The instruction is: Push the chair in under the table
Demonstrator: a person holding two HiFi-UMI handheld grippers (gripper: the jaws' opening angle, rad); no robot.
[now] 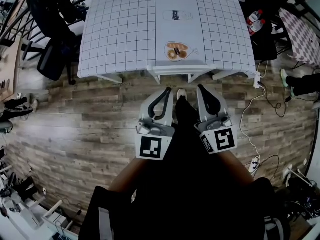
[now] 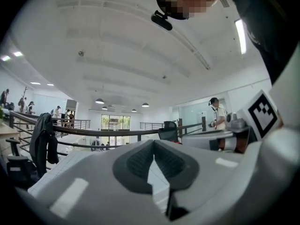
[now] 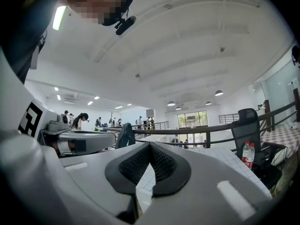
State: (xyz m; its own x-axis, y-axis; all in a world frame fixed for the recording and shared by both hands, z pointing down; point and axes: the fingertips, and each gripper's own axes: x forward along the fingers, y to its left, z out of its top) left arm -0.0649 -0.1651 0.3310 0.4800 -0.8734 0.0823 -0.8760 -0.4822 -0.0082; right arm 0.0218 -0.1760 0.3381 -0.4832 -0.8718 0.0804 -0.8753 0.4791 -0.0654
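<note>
Left hand-held gripper (image 1: 167, 90), right hand-held gripper (image 1: 200, 88) — both clenched, empty; bottle (image 1: 177, 15) label unreadable on table (image 1: 120, 34).

Chair (image 1: 175, 70) mostly hidden under table (image 1: 120, 29), bottle (image 1: 178, 15) label too small to read

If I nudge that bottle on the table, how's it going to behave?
The bottle lies on its side, so it would probably roll. It looks like clear plastic, so likely light and not fragile. The tablecloth may slow it slightly.

1 table (image 1: 120, 29), 1 chair (image 1: 182, 73), 1 plate (image 1: 176, 51), 1 btl (image 1: 177, 15) lying flat, 2 red-label btls (image 1: 254, 19), 2 tongs (image 1: 168, 90).
</note>
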